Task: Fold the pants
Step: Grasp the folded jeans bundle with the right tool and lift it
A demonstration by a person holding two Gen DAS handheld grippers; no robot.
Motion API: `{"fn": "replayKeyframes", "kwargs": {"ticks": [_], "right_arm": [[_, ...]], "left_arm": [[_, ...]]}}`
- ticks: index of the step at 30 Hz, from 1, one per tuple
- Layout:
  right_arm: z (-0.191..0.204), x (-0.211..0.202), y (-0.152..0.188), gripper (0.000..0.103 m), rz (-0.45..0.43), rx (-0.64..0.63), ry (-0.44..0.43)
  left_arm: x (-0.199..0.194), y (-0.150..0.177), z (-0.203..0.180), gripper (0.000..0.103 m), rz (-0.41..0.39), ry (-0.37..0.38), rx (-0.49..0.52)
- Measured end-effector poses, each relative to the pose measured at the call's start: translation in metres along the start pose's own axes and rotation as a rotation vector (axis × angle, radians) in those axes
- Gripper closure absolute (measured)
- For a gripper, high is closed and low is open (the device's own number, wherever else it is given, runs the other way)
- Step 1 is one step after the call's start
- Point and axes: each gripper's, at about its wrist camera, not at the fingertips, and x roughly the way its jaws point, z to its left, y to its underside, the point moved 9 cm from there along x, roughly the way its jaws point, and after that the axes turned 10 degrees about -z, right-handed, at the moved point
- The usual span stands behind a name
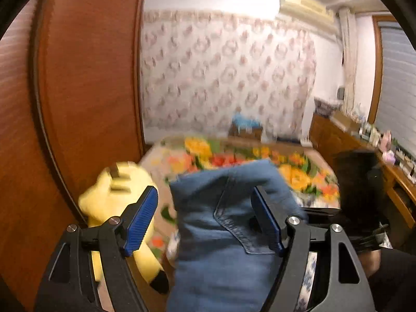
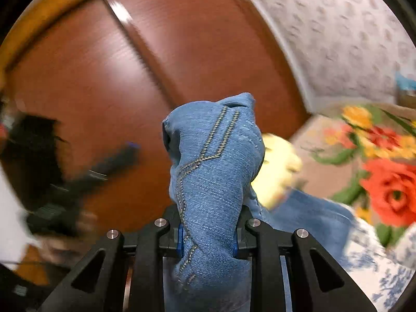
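Right gripper [image 2: 208, 239] clamps bunched blue denim pants [image 2: 213, 171]; left gripper [image 1: 205, 221] gapes wide beside the yellow plush toy [image 1: 117, 189], denim between.

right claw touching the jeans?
Touching. Right wrist view: the right claw has both blue pads pressed against a bunched fold of the jeans, no gap either side.

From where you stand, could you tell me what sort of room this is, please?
Most likely a bedroom: a bed under a floral blanket, a yellow plush toy beside it, a tall wooden wardrobe, and a wall air conditioner.
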Motion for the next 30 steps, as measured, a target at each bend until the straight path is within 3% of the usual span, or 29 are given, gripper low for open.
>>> {"fn": "replayKeyframes", "kwargs": {"ticks": [2, 4, 9, 12, 15, 20, 23, 25, 30], "right_arm": [[-0.037, 0.013, 0.028, 0.077, 0.053, 0.023, 0.094], [-0.057, 0.006, 0.031, 0.075, 0.027, 0.051, 0.108], [-0.052, 0.005, 0.027, 0.055, 0.101, -0.013, 0.174], [-0.056, 0.001, 0.009, 0.05, 0.13, -0.027, 0.203], [-0.042, -0.004, -0.011, 0.048, 0.115, -0.076, 0.254], [-0.024, -0.032, -0.045, 0.048, 0.002, -0.146, 0.318], [-0.016, -0.015, -0.037, 0.048, 0.041, -0.187, 0.28], [-0.03, 0.0, -0.02, 0.048, 0.091, -0.214, 0.327], [-0.074, 0.01, 0.009, 0.048, 0.135, -0.069, 0.375]], "left_arm": [[0.015, 0.02, -0.006, 0.028, 0.049, 0.012, -0.001], [0.028, 0.041, -0.012, 0.028, 0.095, 0.027, 0.001], [0.04, 0.074, -0.026, 0.028, 0.155, 0.063, 0.003], [0.046, 0.089, -0.032, 0.028, 0.193, 0.074, 0.004], [0.051, 0.103, -0.032, 0.028, 0.228, 0.072, -0.007], [0.051, 0.12, -0.034, 0.028, 0.26, 0.068, -0.013], [0.047, 0.123, -0.035, 0.028, 0.265, 0.069, -0.027], [0.045, 0.124, -0.035, 0.028, 0.266, 0.062, -0.025], [0.045, 0.13, -0.037, 0.028, 0.277, 0.058, -0.02]]}}
